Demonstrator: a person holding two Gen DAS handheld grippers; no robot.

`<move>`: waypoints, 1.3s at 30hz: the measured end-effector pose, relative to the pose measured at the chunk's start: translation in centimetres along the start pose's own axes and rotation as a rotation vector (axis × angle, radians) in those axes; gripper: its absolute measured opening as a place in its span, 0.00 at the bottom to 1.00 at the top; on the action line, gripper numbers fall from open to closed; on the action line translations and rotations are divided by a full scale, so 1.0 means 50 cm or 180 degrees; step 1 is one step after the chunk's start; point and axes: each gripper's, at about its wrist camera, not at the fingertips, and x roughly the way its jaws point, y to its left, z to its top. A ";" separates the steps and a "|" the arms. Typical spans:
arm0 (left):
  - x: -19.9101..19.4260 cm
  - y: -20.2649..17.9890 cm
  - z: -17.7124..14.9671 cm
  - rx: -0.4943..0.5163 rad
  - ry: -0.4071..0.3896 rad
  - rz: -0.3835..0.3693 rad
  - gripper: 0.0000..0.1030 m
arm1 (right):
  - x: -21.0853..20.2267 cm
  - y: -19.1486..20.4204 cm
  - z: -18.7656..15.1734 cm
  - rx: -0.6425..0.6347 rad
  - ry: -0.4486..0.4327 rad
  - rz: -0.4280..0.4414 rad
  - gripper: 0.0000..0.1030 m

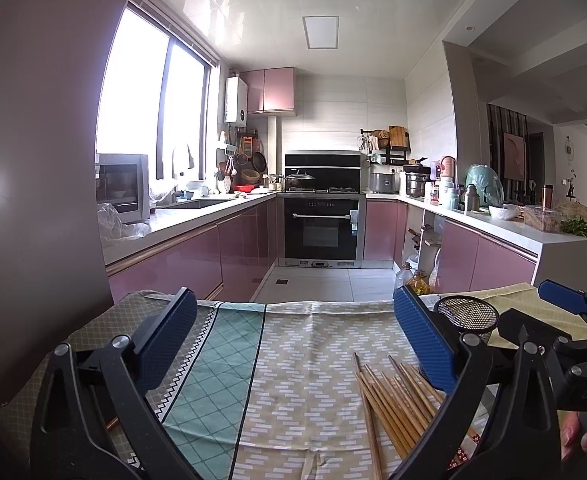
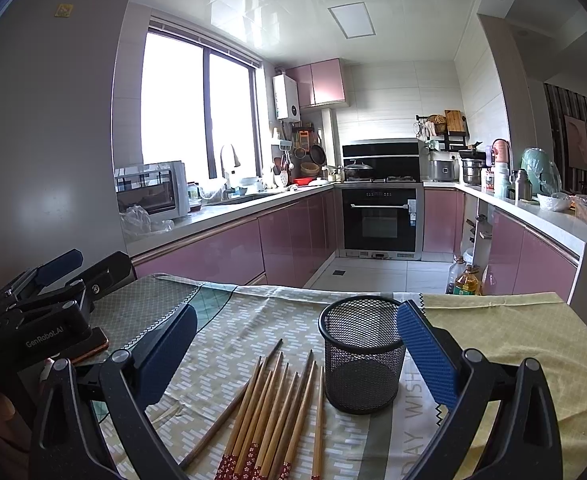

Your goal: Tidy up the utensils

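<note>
Several bamboo chopsticks [image 2: 273, 412] with red patterned ends lie loose on the patterned tablecloth [image 2: 233, 320]. They fan out just left of a black mesh holder [image 2: 361, 356], which stands upright and empty. My right gripper [image 2: 297, 356] is open above the chopsticks, with the holder by its right finger. My left gripper [image 1: 293, 344] is open and empty over the cloth [image 1: 301, 360], with the chopsticks [image 1: 393, 404] at its lower right. The holder [image 1: 467, 314] shows behind its right finger. The right gripper [image 1: 565, 320] also shows at the right edge of the left wrist view, and the left gripper [image 2: 49, 292] shows at the left of the right wrist view.
A phone [image 2: 93, 346] lies on the table's left side under the left gripper. Beyond the table's far edge are oil bottles [image 2: 463, 280] on the floor, pink cabinets [image 2: 293, 236] and an oven [image 2: 379, 218]. A grey wall [image 1: 33, 160] stands close on the left.
</note>
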 end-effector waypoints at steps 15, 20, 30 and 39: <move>-0.001 -0.002 0.002 -0.0011 0.0008 -0.0004 0.94 | -0.001 -0.001 0.003 0.0010 0.0026 0.0005 0.94; -0.001 -0.004 0.004 -0.0011 0.0018 -0.0009 0.94 | 0.000 -0.005 0.001 0.0015 0.0034 0.0009 0.94; 0.000 -0.003 0.002 -0.0015 0.0021 -0.0014 0.94 | 0.001 -0.005 0.001 0.0024 0.0041 0.0014 0.94; 0.013 -0.007 -0.010 -0.0007 0.0058 -0.0020 0.94 | 0.006 -0.004 0.002 0.0035 0.0053 0.0017 0.94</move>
